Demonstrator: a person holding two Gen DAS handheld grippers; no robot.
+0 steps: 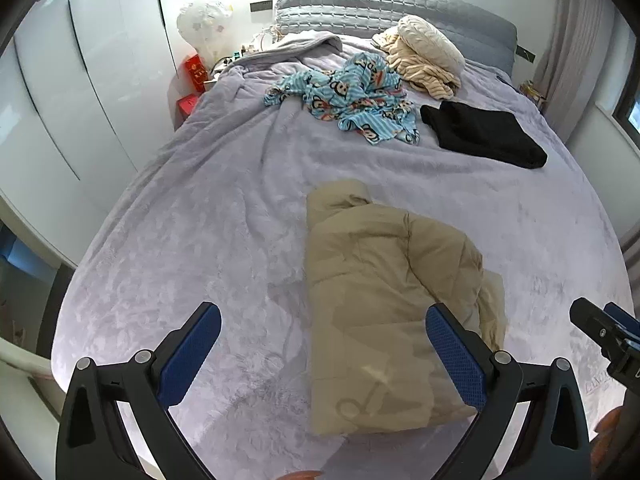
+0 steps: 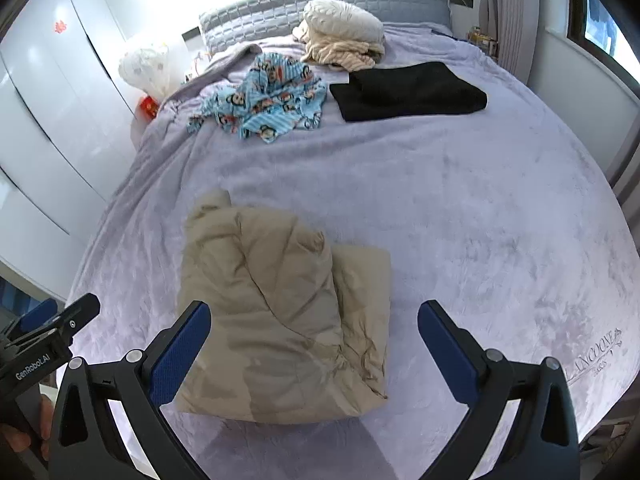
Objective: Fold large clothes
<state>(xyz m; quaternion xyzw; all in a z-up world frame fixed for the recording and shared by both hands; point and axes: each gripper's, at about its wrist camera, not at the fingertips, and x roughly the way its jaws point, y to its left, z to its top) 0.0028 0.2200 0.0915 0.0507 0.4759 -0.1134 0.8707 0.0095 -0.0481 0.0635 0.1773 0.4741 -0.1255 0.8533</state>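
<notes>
Both claws spread and empty over the jacket

The left gripper (image 1: 324, 340) and right gripper (image 2: 314, 336) flank the tan jacket (image 2: 276, 312), which lies just ahead on the near bed (image 2: 480, 220), long axis running away toward the headboard; neither looks clearly nearer.

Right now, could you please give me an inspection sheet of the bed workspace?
Surface: lavender blanket covers the bed, lightly wrinkled.
Job's things: tan puffer jacket folded into a bundle at the near edge; black garment folded flat farther back.
Clutter: blue cartoon-print garment crumpled; cream pile by the headboard.
Grippers: left gripper and right gripper both open, holding nothing.
Cables: some on the nightstand, unclear.
Surroundings: white wardrobe, curtain.
</notes>
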